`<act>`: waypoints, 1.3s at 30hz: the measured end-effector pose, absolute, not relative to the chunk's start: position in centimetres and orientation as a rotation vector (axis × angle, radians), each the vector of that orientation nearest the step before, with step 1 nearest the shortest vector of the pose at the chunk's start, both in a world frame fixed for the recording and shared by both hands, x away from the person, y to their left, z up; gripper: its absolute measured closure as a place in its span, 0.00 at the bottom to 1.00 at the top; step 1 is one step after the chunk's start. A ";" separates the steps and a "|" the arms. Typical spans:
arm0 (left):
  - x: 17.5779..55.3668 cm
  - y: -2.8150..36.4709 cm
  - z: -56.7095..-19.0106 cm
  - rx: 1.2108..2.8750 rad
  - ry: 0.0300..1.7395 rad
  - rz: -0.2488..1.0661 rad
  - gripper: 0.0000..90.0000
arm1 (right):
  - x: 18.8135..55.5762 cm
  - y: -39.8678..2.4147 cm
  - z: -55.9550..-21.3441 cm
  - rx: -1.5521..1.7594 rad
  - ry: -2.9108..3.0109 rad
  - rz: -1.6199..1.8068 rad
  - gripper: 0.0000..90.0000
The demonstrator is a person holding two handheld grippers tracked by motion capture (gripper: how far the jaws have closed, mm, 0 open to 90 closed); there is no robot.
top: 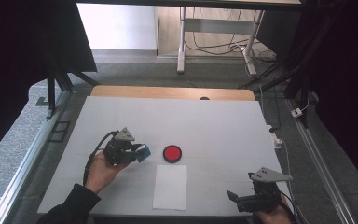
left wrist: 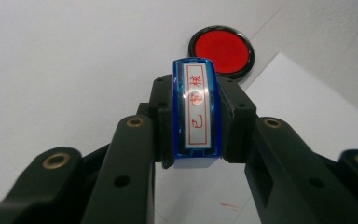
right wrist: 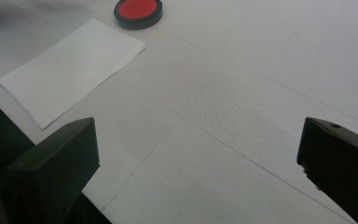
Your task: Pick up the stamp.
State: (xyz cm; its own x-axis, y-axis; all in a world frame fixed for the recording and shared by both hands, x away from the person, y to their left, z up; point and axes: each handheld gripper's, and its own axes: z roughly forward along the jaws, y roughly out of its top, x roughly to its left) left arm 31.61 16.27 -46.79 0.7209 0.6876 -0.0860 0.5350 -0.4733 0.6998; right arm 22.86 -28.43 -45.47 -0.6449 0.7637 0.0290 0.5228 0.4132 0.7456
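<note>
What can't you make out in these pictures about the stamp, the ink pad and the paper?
- Blue stamp: its sides are covered by the left tool, whose jaws clamp it, in the left gripper view; too small to read in the high view.
- Sheet of paper: cut off by the right edge and hidden behind the jaws in the left gripper view.
- Red ink pad: top cut off by the frame's upper edge in the right gripper view.

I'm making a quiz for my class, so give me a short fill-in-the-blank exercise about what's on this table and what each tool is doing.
1. The left tool is shut on a blue ____.
2. The round ink pad beside the stamp is ____ in colour.
3. The sheet of white paper lies nearer the person than the ____.
4. The right tool has its jaws ____, with nothing between them.

Missing words: stamp; red; ink pad; open
</note>
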 end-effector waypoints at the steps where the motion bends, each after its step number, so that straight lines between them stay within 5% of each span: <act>1: 31.5 16.3 -46.6 2.182 0.921 0.267 0.77 | 22.9 -28.4 -45.5 1.113 2.358 1.074 0.00; 39: 29.2 15.0 -39.8 2.108 0.652 0.210 0.77 | 22.9 -28.4 -45.5 1.115 2.362 1.082 0.00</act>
State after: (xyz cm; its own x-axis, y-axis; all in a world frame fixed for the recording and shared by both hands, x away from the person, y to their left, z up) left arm 29.16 14.96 -39.83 0.8469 0.5239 -0.0911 0.3728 -0.4628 0.8043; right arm 22.94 -28.41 -45.47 -0.6475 0.7612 0.0360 0.5242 0.4106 0.7461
